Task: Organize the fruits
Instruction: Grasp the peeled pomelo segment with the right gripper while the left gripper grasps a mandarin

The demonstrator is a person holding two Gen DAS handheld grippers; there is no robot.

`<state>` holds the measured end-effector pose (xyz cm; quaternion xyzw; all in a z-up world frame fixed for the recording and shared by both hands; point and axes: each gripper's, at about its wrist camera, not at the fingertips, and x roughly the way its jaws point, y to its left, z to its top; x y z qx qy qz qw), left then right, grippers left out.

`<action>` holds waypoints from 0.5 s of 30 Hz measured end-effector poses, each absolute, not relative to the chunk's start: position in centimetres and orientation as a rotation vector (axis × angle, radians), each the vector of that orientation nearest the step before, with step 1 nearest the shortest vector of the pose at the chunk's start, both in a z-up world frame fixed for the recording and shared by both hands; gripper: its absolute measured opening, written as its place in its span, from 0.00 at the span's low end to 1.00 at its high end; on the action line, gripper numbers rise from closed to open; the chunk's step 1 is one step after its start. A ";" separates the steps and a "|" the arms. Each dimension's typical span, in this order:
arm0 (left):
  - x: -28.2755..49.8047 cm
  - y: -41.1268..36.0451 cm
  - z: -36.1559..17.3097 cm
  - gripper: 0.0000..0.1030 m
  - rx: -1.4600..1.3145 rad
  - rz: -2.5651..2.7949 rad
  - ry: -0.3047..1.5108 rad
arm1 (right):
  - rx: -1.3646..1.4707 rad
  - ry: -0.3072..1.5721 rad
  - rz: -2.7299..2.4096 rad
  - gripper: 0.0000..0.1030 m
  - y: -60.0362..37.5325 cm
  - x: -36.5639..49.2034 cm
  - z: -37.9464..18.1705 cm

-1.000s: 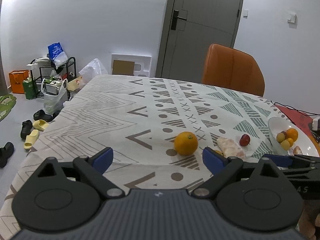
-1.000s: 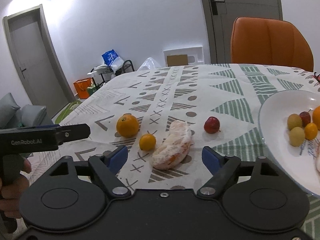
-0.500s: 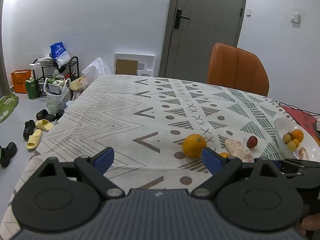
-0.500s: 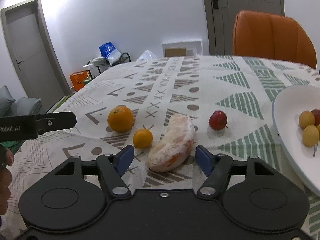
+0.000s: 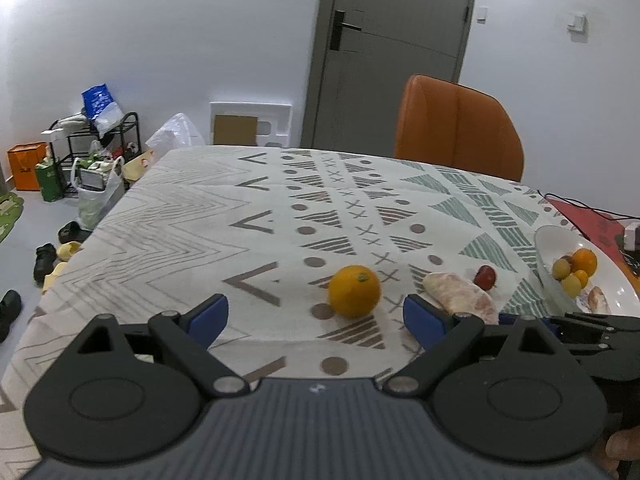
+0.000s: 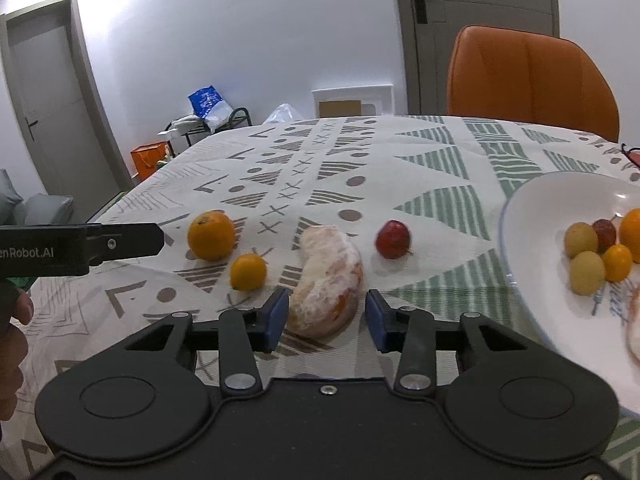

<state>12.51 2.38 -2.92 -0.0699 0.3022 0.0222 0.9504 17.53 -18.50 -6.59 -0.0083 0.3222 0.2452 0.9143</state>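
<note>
On the patterned tablecloth lie a peeled orange piece [image 6: 326,280], a small orange fruit [image 6: 248,271], a whole orange [image 6: 211,235] and a small red fruit [image 6: 393,239]. My right gripper [image 6: 326,320] is low at the table. Its blue pads stand close on either side of the peeled piece's near end, with a thin gap at the right pad. A white plate [image 6: 532,220] at the right holds several small fruits. My left gripper [image 5: 316,316] is wide open and holds nothing. The orange [image 5: 354,290] lies just beyond its pads, right of their middle.
An orange chair [image 5: 456,128] stands at the table's far side. A red mat with cables [image 5: 592,220] lies behind the plate [image 5: 540,248]. The table's left edge drops to a floor with shoes and bags [image 5: 92,196]. A hand holds the left gripper's handle [image 6: 12,320].
The right gripper's jaws have narrowed from wide to close around the peeled orange piece, and it has moved forward onto it. The left gripper has shifted slightly and stays open.
</note>
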 end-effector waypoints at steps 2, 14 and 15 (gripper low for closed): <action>12.7 1.9 -3.0 0.92 -0.136 0.035 0.615 | -0.014 0.669 0.496 0.39 -19.0 17.7 -6.5; 13.5 1.3 -3.2 0.92 -0.128 0.032 0.627 | -0.026 0.669 0.498 0.40 -18.4 19.1 -6.6; 13.5 1.4 -3.2 0.92 -0.128 0.036 0.627 | -0.030 0.666 0.497 0.40 -18.2 19.2 -6.7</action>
